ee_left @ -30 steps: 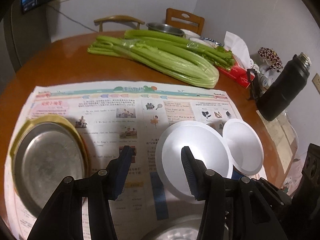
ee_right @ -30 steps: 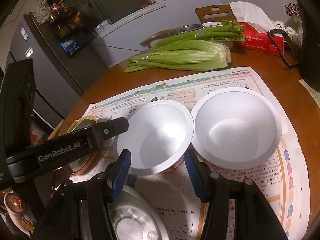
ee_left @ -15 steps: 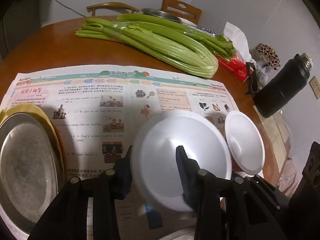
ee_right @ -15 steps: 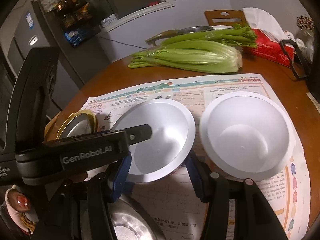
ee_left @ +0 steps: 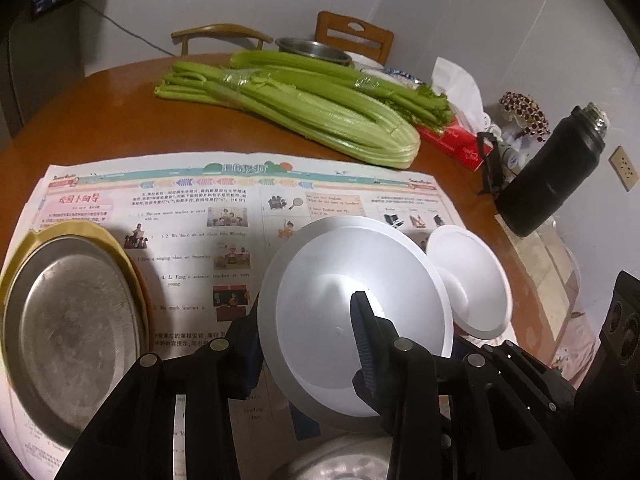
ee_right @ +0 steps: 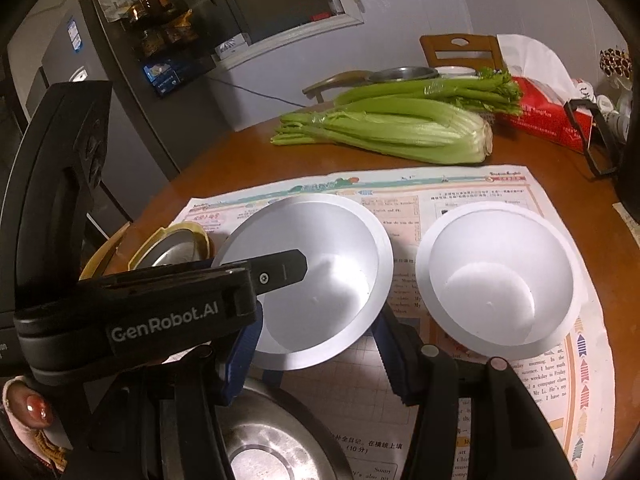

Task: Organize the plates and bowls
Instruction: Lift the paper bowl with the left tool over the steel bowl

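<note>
My left gripper (ee_left: 304, 312) is shut on the wall of a white foam bowl (ee_left: 340, 280). One finger (ee_left: 362, 340) is inside it and the other is behind the outer side. The bowl (ee_right: 320, 248) hangs tipped above the newspaper (ee_left: 192, 216), and the left finger (ee_right: 288, 268) shows inside it in the right wrist view. My right gripper (ee_right: 318, 320) keeps its narrow set just under that bowl; I cannot tell whether its pads touch it. A second white bowl (ee_right: 500, 280) stands upright to the right. A steel plate (ee_left: 68, 320) lies on a yellow plate (ee_left: 92, 232) at the left.
Another steel dish (ee_right: 272, 452) lies close under both grippers. Celery bunches (ee_left: 300, 108), a red tissue box (ee_left: 452, 136) and a steel basin (ee_left: 312, 48) fill the table's far side. A black flask (ee_left: 552, 184) stands at the right. A thumb (ee_right: 28, 404) shows at the lower left.
The left jaws closed onto the white bowl's wall, and the bowl rose off the paper and tipped. The right gripper stayed where it was.
</note>
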{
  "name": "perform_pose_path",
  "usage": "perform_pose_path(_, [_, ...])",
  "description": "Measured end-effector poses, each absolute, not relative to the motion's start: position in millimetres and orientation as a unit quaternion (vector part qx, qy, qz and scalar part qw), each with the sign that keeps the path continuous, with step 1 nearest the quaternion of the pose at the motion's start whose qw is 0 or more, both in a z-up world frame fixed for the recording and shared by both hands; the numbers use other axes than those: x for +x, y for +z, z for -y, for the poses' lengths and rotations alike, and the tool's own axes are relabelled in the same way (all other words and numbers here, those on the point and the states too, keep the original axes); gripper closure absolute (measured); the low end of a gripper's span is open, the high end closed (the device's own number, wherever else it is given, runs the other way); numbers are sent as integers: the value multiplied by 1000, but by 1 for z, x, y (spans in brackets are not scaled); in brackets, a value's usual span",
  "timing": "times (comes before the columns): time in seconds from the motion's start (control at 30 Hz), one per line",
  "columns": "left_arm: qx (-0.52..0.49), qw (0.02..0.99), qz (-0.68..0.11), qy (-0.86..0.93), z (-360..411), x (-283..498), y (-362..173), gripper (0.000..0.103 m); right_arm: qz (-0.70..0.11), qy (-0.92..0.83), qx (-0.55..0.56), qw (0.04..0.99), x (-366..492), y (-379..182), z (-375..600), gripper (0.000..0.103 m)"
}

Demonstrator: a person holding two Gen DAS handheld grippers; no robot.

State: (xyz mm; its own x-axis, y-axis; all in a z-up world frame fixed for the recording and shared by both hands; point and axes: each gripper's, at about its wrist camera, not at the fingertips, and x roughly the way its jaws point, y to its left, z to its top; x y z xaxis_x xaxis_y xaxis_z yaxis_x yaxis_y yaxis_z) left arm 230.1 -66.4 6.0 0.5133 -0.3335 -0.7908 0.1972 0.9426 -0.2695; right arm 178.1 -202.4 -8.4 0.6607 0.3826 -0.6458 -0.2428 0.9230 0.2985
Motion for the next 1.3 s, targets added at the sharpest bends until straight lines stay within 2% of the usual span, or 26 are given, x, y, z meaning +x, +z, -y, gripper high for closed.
perform_pose_path(0.67, [-71, 893, -417, -154, 58, 167, 56, 63, -327, 196, 67, 922, 124, 33, 197, 47])
perform_pose_path(1.3, [-67, 896, -414, -147, 57, 109, 61, 61, -329, 218, 28, 918, 70, 41, 193, 47])
